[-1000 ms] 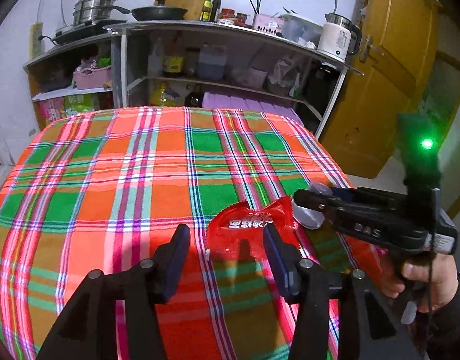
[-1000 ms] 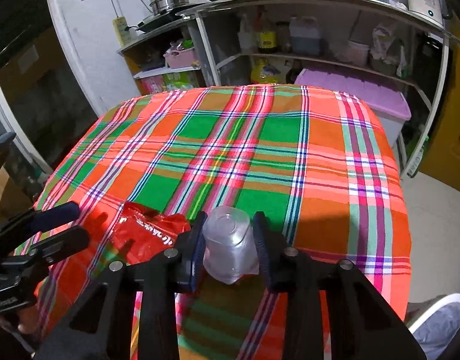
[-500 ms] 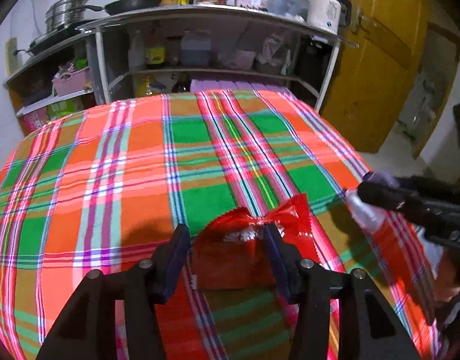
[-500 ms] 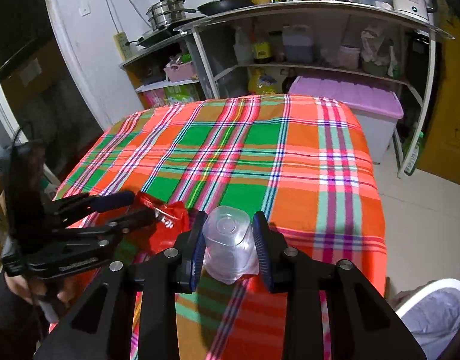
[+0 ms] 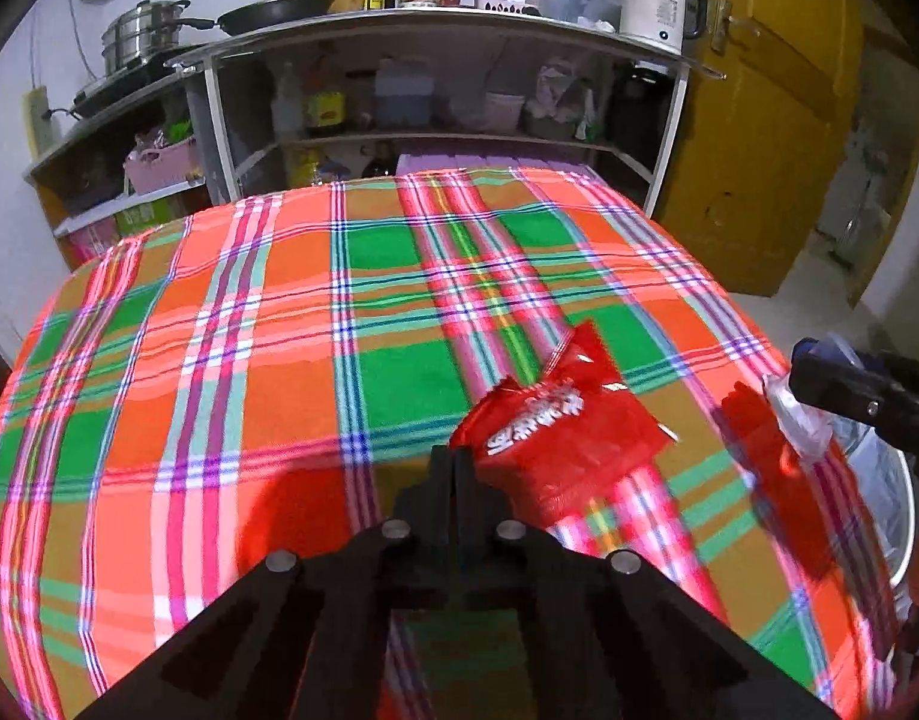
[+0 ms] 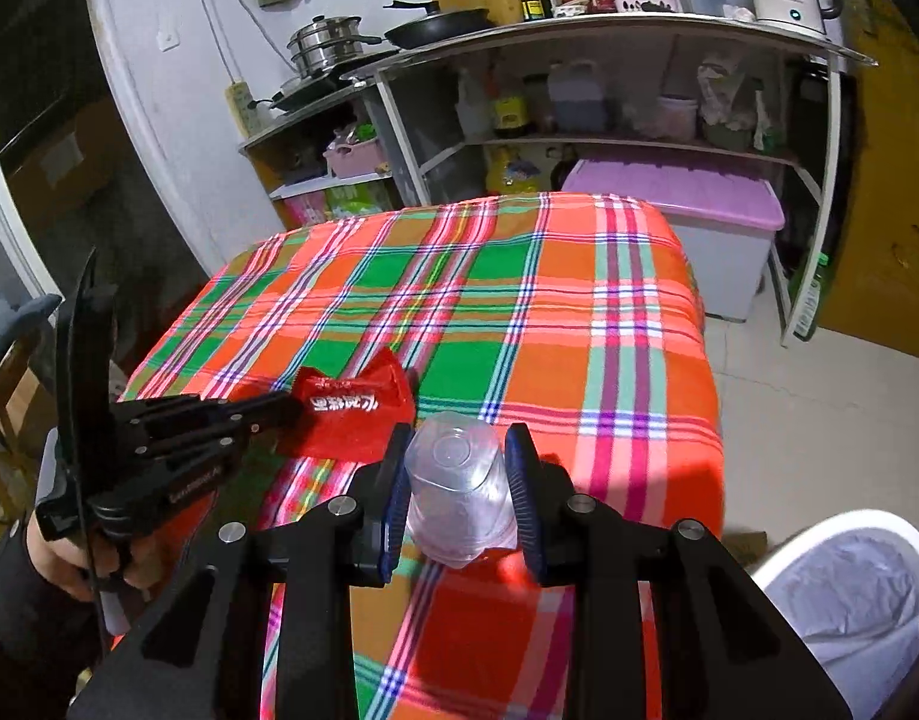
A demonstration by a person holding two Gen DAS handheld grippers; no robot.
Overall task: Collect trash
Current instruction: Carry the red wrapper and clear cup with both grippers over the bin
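Note:
A red snack wrapper (image 5: 555, 438) lies on the plaid tablecloth (image 5: 279, 360) near its front right. My left gripper (image 5: 456, 468) is shut, pinching the wrapper's near left edge; the rest of the wrapper sticks out to the right of the tips. The right wrist view shows that same gripper (image 6: 288, 407) meeting the wrapper (image 6: 354, 414) from the left. My right gripper (image 6: 459, 438) is shut on a clear plastic cup (image 6: 456, 492), its base towards the camera, held just above the cloth. The cup (image 5: 801, 420) also shows at the table's right edge.
A white bin with a clear liner (image 6: 849, 588) stands on the floor off the table's right front corner. Behind the table are metal shelves (image 6: 609, 144) with pans, bottles and a kettle, and a lilac-lidded box (image 6: 687, 210). A yellow door (image 5: 759, 150) is at the right.
The left jaws, wide apart around the wrapper before, have closed on its edge, and the wrapper has swung to the right. The right gripper has carried the cup towards the table's right edge.

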